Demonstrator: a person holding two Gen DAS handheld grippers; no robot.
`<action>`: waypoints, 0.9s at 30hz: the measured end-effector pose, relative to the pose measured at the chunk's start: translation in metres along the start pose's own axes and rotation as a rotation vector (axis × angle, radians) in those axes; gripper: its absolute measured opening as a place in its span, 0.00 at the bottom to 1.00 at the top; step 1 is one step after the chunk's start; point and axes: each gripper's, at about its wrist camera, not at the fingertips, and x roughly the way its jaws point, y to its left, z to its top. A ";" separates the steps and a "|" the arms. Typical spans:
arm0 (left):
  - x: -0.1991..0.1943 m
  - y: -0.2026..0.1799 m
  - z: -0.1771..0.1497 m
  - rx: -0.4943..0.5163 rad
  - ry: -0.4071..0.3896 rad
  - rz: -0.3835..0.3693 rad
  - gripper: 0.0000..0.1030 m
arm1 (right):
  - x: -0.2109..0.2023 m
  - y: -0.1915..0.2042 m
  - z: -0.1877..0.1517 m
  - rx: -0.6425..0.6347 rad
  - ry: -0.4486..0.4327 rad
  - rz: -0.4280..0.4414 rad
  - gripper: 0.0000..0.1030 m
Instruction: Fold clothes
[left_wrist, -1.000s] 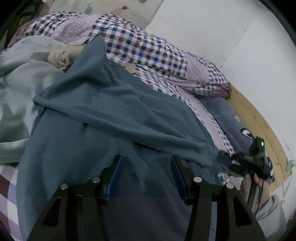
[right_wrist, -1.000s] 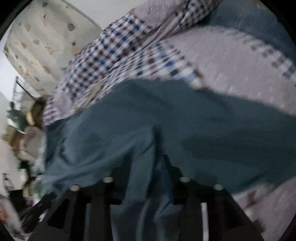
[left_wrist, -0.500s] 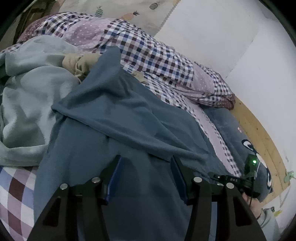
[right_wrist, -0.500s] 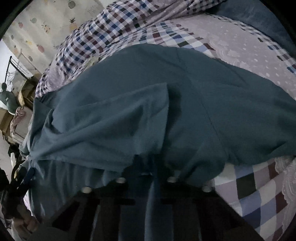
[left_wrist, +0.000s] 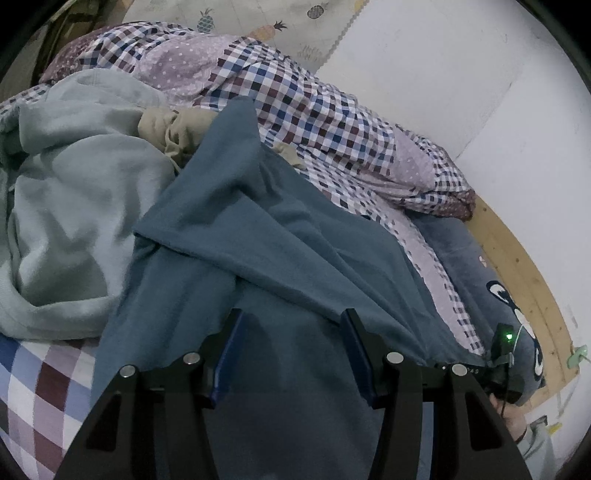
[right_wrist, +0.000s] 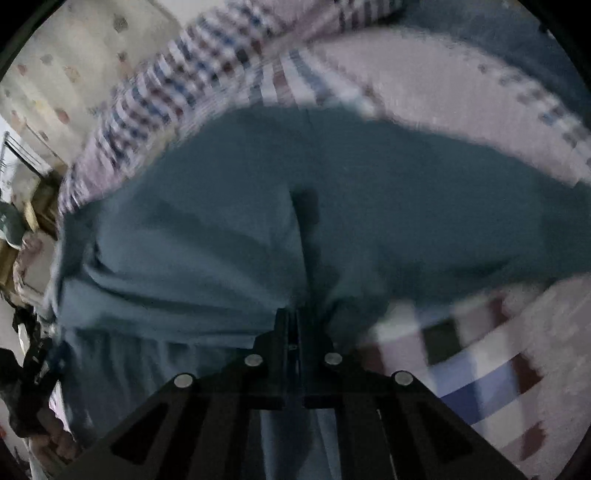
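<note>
A teal-blue garment (left_wrist: 280, 236) lies spread on the bed, with one layer folded slantwise across it. My left gripper (left_wrist: 292, 317) hovers low over the garment's near part, open, its blue pads (left_wrist: 229, 350) apart with only flat cloth beneath them. At the right edge of the left wrist view, my right gripper (left_wrist: 480, 363), with a green light on it, pulls the garment's edge taut. In the blurred right wrist view the right gripper (right_wrist: 293, 314) has its jaws pressed together, and the teal-blue garment (right_wrist: 258, 206) bunches at their tips.
A pale grey-green garment (left_wrist: 74, 221) and a crumpled beige one (left_wrist: 173, 129) lie at the left. A checked quilt (left_wrist: 303, 107) is heaped along the back by the white wall. A dark blue cartoon pillow (left_wrist: 495, 291) and the wooden bed frame (left_wrist: 524, 266) are at the right.
The right gripper's jaws have closed on the garment's edge. In the left wrist view the right gripper has sunk toward the lower right. The left gripper has drawn back a little, showing more of the pale garment.
</note>
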 end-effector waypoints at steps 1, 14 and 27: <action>-0.003 0.002 0.001 0.004 -0.010 0.015 0.55 | 0.006 -0.001 -0.002 0.006 0.020 0.001 0.05; -0.020 0.072 0.046 -0.073 -0.088 0.059 0.60 | -0.049 0.011 -0.017 0.004 -0.202 -0.006 0.41; -0.010 0.054 0.049 -0.030 -0.158 0.116 0.05 | -0.061 0.010 -0.056 -0.014 -0.247 0.012 0.42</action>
